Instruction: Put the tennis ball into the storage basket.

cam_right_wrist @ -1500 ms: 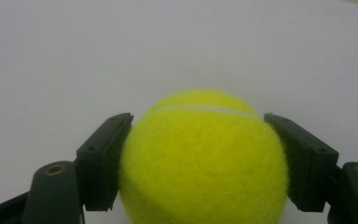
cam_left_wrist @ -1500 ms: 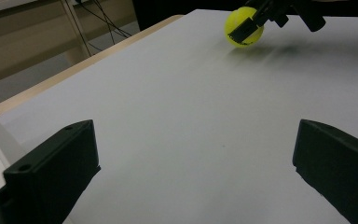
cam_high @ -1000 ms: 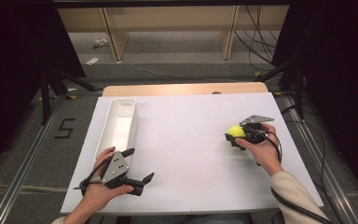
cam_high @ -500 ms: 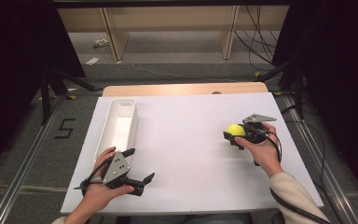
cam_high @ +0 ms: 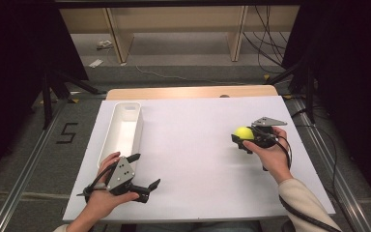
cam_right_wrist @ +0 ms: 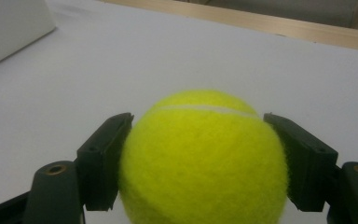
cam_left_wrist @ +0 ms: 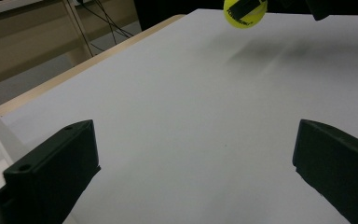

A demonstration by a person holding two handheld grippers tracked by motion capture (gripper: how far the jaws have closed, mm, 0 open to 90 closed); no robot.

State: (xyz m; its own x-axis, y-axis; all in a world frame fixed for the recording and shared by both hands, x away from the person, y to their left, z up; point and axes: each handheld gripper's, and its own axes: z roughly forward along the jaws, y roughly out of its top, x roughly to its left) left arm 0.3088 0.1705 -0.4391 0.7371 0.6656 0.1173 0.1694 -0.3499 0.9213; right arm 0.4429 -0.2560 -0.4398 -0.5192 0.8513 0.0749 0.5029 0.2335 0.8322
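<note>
A yellow tennis ball is clamped between the black jaws of my right gripper, held a little above the white table top at its right side. That same ball also appears far off in the left gripper view, with a black jaw across it. My left gripper rests near the front left of the table, its jaws spread wide with nothing between them. A long white tray lies empty along the left side, just beyond the left hand.
The white board covers a wooden table whose far edge shows behind it. Metal rails run along the floor at both sides, and wooden shelf legs stand beyond the table. Cables trail on the floor at the back right.
The right gripper has shifted slightly with the ball in it. The left gripper has stayed where it was.
</note>
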